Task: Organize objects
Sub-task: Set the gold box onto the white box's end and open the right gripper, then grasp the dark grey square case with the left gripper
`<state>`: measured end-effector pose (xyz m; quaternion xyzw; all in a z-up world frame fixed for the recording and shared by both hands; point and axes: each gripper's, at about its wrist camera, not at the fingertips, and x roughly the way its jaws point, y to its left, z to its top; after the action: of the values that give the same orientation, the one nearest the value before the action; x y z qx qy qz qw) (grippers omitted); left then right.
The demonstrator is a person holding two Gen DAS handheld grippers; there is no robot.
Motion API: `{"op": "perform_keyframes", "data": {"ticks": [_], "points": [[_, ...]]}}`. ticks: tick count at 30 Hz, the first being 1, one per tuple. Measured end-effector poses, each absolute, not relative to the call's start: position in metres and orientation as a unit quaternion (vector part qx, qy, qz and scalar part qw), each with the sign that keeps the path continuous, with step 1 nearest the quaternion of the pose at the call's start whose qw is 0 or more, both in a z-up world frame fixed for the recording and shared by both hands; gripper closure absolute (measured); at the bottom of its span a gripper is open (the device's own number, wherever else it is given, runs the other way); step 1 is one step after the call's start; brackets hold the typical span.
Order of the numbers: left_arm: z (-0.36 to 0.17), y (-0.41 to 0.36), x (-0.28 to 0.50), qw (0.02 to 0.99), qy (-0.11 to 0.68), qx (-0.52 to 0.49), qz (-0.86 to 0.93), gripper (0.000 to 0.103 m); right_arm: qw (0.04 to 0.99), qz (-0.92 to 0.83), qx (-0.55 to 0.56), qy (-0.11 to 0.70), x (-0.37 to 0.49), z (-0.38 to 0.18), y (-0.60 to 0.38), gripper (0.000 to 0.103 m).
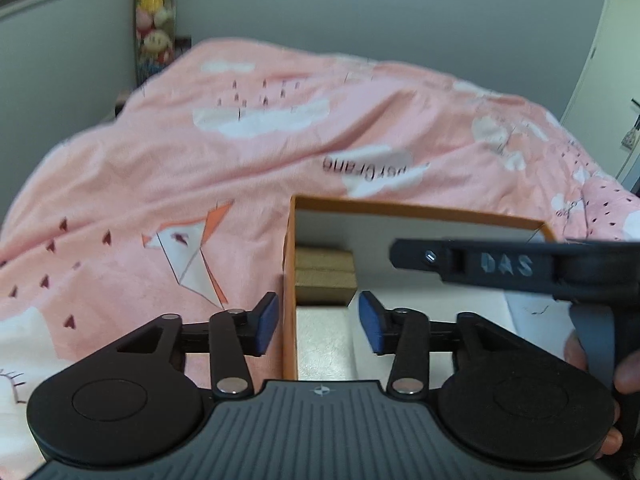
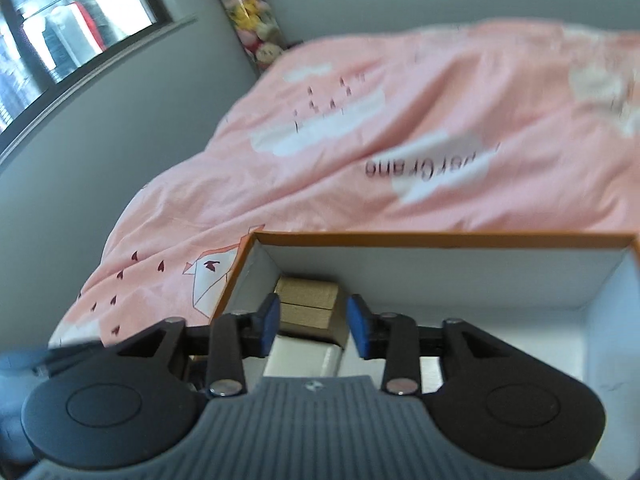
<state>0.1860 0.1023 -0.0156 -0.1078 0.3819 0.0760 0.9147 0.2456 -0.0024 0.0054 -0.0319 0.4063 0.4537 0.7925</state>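
An orange box with a white inside lies on the bed, its rim (image 1: 420,210) (image 2: 440,237) towards me. In its left far corner sit two stacked tan blocks (image 1: 325,276) (image 2: 308,304), with a pale cream item (image 1: 324,340) (image 2: 304,356) in front of them. My left gripper (image 1: 319,322) is open and straddles the box's left wall without touching it. My right gripper (image 2: 314,328) is open above the box, just short of the tan blocks, with nothing pressed between its pads. Its black finger (image 1: 500,266) crosses the left wrist view over the box.
A rumpled pink bedcover (image 1: 240,152) with white clouds surrounds the box. A clear tube of plush toys (image 1: 156,20) stands in the wall corner, beside a window (image 2: 60,32). A white door (image 1: 600,60) is at the right. A hand (image 1: 628,376) holds the right gripper.
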Motion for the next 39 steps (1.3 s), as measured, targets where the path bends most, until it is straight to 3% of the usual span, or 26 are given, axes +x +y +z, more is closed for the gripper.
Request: {"op": "perform_keyframes", "data": {"ticks": [12, 15, 20, 29, 32, 39], "points": [[0.016, 0.066, 0.123, 0.939, 0.326, -0.104, 0.037, 0.047, 0.842, 0.444, -0.066, 0.299, 0.186, 0.034, -0.098, 0.017], [0.02, 0.059, 0.109, 0.94, 0.326, -0.1, 0.025, 0.047, 0.845, 0.447, -0.076, 0.284, 0.166, 0.035, -0.118, 0.01], [0.014, 0.052, 0.089, 0.934, 0.34, -0.108, 0.003, 0.047, 0.857, 0.434, -0.103, 0.257, 0.137, 0.029, -0.148, 0.005], [-0.026, 0.043, 0.076, 0.894, 0.423, -0.142, -0.029, 0.047, 0.836, 0.418, -0.099, 0.34, 0.127, 0.005, -0.183, 0.008], [-0.04, 0.04, 0.078, 0.881, 0.446, -0.155, -0.044, 0.048, 0.822, 0.416, -0.095, 0.378, 0.129, -0.008, -0.187, 0.026], [-0.082, 0.046, 0.094, 0.848, 0.484, -0.215, -0.032, 0.043, 0.784, 0.415, -0.103, 0.45, 0.132, -0.041, -0.184, 0.051]]}}
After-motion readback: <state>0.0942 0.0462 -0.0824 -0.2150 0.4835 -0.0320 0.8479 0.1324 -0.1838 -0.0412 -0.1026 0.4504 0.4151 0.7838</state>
